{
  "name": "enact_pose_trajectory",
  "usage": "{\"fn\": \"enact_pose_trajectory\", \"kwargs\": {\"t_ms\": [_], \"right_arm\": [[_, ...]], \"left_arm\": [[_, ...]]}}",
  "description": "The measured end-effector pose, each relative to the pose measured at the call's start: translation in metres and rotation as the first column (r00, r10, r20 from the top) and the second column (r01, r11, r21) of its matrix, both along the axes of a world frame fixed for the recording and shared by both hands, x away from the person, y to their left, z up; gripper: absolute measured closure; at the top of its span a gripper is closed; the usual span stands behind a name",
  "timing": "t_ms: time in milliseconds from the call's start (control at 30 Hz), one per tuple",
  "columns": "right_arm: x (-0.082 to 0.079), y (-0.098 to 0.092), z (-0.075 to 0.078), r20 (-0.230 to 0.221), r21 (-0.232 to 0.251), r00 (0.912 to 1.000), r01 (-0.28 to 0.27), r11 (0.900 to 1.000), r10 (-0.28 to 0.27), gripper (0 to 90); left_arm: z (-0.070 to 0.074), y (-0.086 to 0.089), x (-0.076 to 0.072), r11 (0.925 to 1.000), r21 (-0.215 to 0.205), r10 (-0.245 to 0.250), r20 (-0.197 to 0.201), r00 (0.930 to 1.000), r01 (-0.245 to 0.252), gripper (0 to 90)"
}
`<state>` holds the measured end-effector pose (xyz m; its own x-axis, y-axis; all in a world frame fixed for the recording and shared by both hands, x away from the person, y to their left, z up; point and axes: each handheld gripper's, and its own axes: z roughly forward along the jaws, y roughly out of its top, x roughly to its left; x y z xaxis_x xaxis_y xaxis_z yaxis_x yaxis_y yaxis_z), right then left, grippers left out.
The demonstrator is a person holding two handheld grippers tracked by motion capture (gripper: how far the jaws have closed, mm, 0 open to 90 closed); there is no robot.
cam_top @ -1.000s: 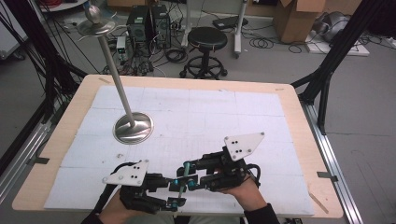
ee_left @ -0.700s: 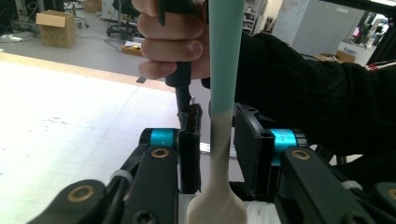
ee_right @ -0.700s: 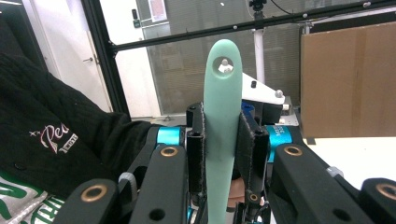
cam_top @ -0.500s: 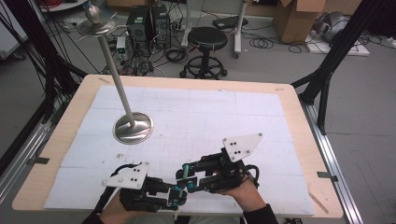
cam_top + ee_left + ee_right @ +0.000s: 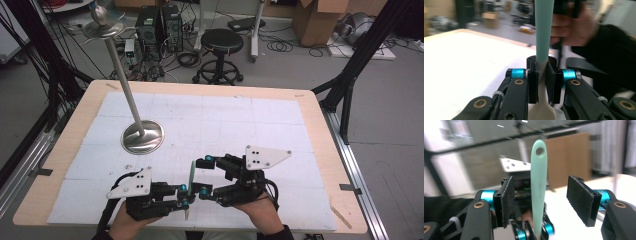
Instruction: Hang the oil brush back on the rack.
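- A slim spatula with a pale teal handle and a cream-white blade (image 5: 190,181) stands between the two grippers near the front edge of the table, handle end up and leaning slightly.
- Left gripper (image 5: 184,199): jaws clenched on the spatula where the teal handle meets the white blade. In the left gripper view the black pads (image 5: 533,85) press both sides of the white neck (image 5: 543,82); the handle rises straight up beyond them.
- Right gripper (image 5: 204,176): jaws released, having just been opening. In the right gripper view the teal handle (image 5: 537,185), with a round hole at its tip, stands in the gap between the two felt-faced pads (image 5: 507,200), touching neither.
- The two grippers face each other tip to tip, just beside one another; a person's hand holds each from the near edge.
- The light wooden table (image 5: 325,135) carries a white gridded mat (image 5: 225,120) over most of its top.
- A polished metal stand with a round base, slanted pole and small top dish (image 5: 142,136) sits on the mat to the left, well apart from the grippers.
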<state>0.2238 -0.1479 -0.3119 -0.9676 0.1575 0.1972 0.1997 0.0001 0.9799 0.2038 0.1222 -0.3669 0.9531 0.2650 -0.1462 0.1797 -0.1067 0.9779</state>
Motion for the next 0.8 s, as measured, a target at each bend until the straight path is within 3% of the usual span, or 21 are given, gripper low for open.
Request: {"fn": "enact_pose_trajectory", "kwargs": {"t_ms": [133, 333, 367, 467, 600, 800], "right_arm": [[-0.008, 0.004, 0.004, 0.041, -0.034, 0.9912, 0.127, 0.991, -0.126, 32.3], [-0.016, 0.01, 0.007, 0.079, -0.063, 0.9581, 0.281, 0.958, -0.276, 30.3], [-0.016, 0.011, 0.007, 0.074, -0.069, 0.9568, 0.286, 0.956, -0.281, 30.5], [-0.016, 0.013, 0.005, 0.063, -0.077, 0.9447, 0.326, 0.942, -0.322, 32.0], [-0.014, 0.017, 0.002, 0.046, -0.09, 0.9344, 0.356, 0.93, -0.353, 38.0], [-0.013, 0.025, -0.001, 0.028, -0.11, 0.9231, 0.384, 0.917, -0.384, 48.6]], "left_arm": [[0.0, 0.002, 0.001, 0.9917, 0.021, 0.127, 0.006, 0.9919, -0.127, 81.2], [-0.001, 0.003, 0.003, 0.9643, 0.044, 0.261, 0.005, 0.9652, -0.261, 81.2], [-0.001, 0.002, 0.002, 0.9598, 0.047, 0.277, 0.01, 0.961, -0.277, 81.2], [-0.002, 0.0, 0.001, 0.9484, 0.055, 0.311, 0.02, 0.95, -0.312, 81.2], [-0.004, -0.005, 0.0, 0.9413, 0.077, 0.328, 0.017, 0.9444, -0.329, 81.2], [-0.005, -0.011, -0.001, 0.9369, 0.085, 0.339, 0.023, 0.9407, -0.339, 81.2]]}}
